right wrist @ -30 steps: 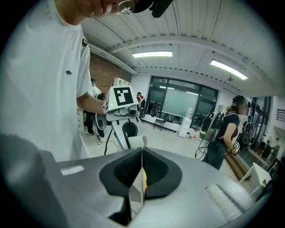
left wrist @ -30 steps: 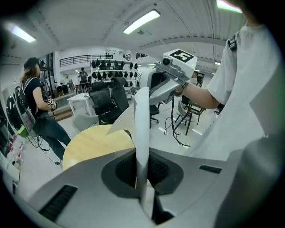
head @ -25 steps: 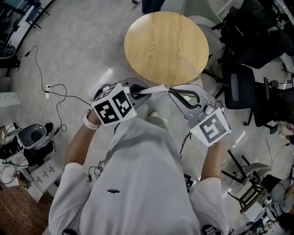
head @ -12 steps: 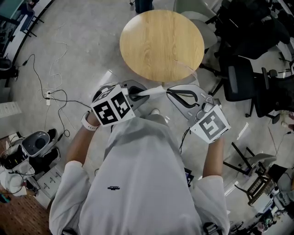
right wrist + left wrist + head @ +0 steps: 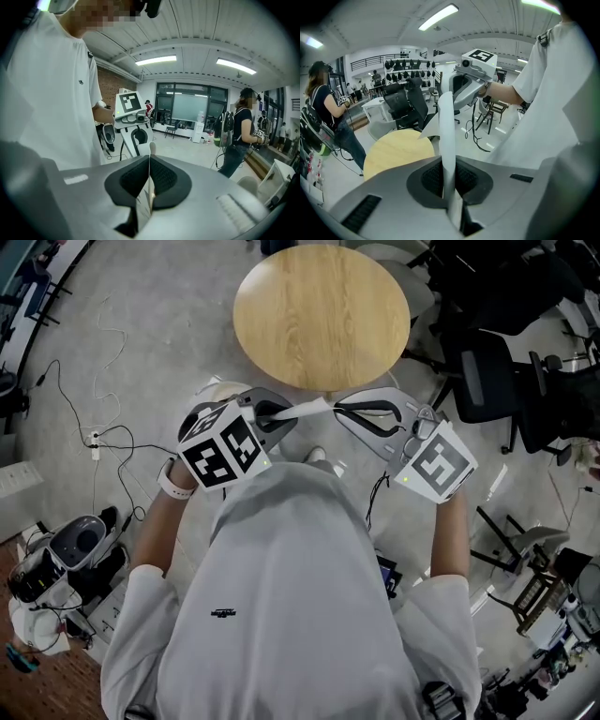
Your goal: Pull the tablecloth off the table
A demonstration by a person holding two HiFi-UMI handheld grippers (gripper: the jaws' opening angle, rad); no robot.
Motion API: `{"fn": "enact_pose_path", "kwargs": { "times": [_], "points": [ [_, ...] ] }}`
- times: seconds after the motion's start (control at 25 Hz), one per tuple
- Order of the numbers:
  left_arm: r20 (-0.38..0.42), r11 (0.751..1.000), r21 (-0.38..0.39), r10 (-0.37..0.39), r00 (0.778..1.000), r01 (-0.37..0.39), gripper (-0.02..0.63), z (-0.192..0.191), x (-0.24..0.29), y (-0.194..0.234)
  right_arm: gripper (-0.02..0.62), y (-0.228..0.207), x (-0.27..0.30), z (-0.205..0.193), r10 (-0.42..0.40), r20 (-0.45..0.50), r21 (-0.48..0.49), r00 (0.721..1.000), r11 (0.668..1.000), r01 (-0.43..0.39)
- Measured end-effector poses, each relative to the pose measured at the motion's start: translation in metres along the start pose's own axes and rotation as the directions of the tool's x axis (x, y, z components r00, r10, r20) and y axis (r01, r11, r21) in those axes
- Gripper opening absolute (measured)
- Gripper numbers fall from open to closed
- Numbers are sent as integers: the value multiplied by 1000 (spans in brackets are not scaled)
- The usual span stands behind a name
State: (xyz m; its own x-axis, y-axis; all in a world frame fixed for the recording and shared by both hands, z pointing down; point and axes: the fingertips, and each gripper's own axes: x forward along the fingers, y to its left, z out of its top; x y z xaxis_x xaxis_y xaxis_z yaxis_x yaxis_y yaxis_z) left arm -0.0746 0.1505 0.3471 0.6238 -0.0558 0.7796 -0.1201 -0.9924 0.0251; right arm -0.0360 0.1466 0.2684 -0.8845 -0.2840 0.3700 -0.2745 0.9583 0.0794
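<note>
— Tablecloth (image 5: pixel 306 411) off yet?
— Yes: stretched between left claw (image 5: pixel 281 416) and right claw (image 5: pixel 339 409), both clamped on its edge, clear of the bare round surface (image 5: pixel 322 315) so it can't drag.

Cannot trace tablecloth (image 5: pixel 309 409) beyond a narrow strip between left gripper (image 5: pixel 279 416) and right gripper (image 5: pixel 339 410); full extent not discernible. In right gripper view, seen edge-on only, a thin sliver. Table (image 5: pixel 322 315) legs hidden beneath its top. Black chairs (image 5: pixel 562 399) cut off at head view's right edge.
</note>
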Motion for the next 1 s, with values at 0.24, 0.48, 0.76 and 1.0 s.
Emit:
{"fn": "enact_pose_path", "kwargs": {
  "times": [0.24,0.48,0.76,1.0],
  "points": [
    [-1,1000,-5,-5,1000,5,11,-8,0,-1,14,7,5,-5,-5,-30,-10,1000,1000,5],
    [6,1000,-4,-29,1000,29,11,-17,-5,0,14,11,15,-2,10,-30,24,1000,1000,-9],
    [6,998,7,-66,998,66,11,-16,-4,-1,14,13,14,-1,20,-36,29,999,999,-19],
    [-7,996,33,-88,996,88,11,-14,-4,-3,14,15,12,-2,22,-59,35,998,999,-20]
  ]
}}
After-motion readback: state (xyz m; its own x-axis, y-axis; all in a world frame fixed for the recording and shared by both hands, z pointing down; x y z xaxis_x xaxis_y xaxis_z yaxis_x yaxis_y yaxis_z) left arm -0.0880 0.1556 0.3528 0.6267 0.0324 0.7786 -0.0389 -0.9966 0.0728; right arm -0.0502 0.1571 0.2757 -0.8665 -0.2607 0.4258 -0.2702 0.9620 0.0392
